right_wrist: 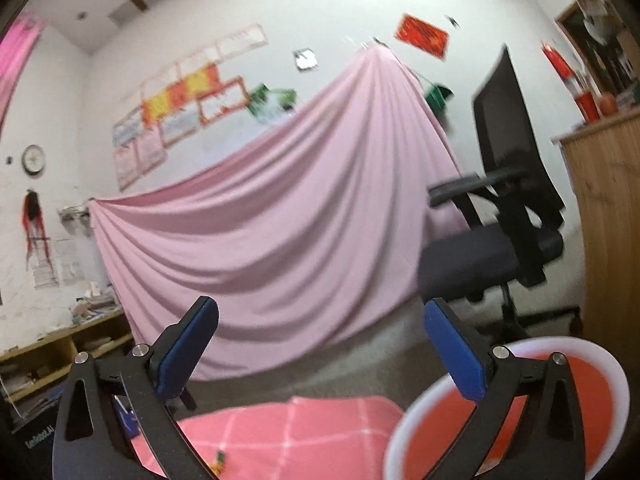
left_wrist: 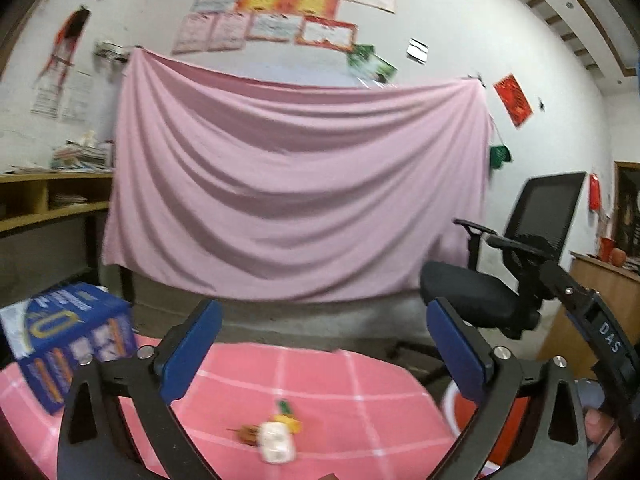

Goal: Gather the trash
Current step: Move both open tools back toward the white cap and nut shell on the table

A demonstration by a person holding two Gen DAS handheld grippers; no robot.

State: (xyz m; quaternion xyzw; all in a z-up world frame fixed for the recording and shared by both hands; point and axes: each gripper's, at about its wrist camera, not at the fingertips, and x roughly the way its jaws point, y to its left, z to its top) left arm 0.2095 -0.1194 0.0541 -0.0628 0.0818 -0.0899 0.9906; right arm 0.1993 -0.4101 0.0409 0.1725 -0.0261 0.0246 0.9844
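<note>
Small trash [left_wrist: 276,438] lies on the pink checked tablecloth [left_wrist: 340,384]: a crumpled white piece, a yellow and green scrap and a brown bit. My left gripper [left_wrist: 324,344] is open and empty, raised above the table behind the trash. My right gripper [right_wrist: 320,344] is open and empty, held over a red bin with a white rim [right_wrist: 580,360]. The bin's edge shows in the left wrist view [left_wrist: 450,404]. A bit of the trash shows in the right wrist view [right_wrist: 219,461].
A blue tissue box [left_wrist: 68,336] stands at the table's left. A black office chair [left_wrist: 516,264] stands beyond the table on the right. A pink sheet [left_wrist: 296,184] hangs on the back wall. Wooden shelves [left_wrist: 48,204] are at left, a wooden cabinet [right_wrist: 608,220] at right.
</note>
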